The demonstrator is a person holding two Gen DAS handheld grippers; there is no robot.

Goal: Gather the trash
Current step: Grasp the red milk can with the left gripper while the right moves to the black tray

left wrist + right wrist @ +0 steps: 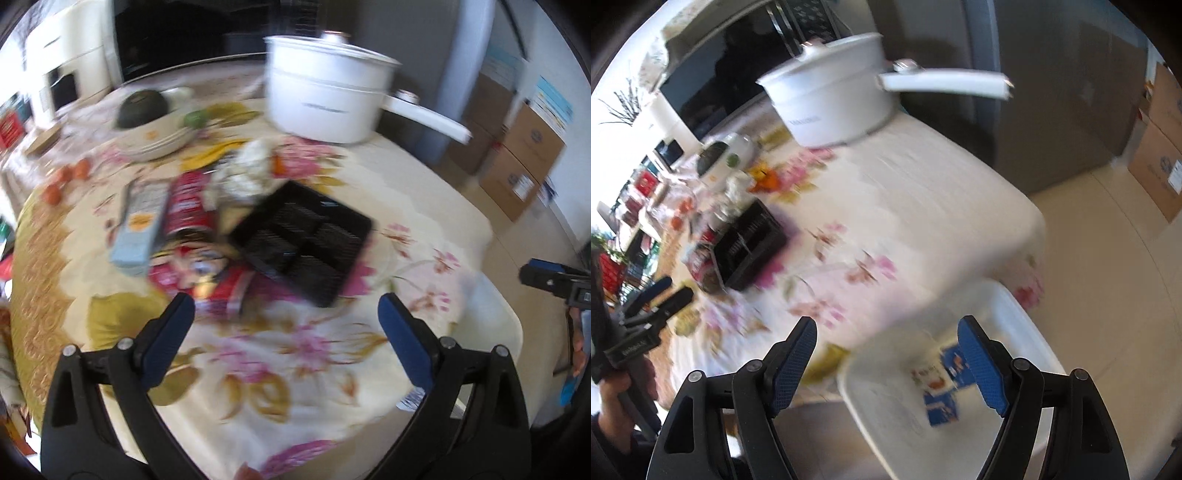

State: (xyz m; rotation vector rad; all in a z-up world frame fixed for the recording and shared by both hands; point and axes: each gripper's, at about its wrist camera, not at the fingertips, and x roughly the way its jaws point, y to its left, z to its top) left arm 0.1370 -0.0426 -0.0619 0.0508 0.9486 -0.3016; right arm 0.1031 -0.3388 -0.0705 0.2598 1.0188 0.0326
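A pile of trash lies on the flowered tablecloth (295, 354): a black plastic tray (303, 240), red wrappers (192, 210), a crumpled white paper (243, 173) and a pale blue box (138, 229). My left gripper (286, 314) hovers open just short of the pile, with nothing between its fingers. My right gripper (886, 321) is open and empty above a white bin (1015, 310) beside the table, which holds blue and white wrapper pieces (945, 391). In the right wrist view the left gripper (676, 288) shows at the far left, held by a hand (613, 398).
A white pot with a long handle (325, 99) stands at the table's far edge. Stacked plates with a dark green bowl (159, 140) and small orange fruits (66, 177) are at the back left. Cardboard boxes (524, 158) stand on the floor to the right.
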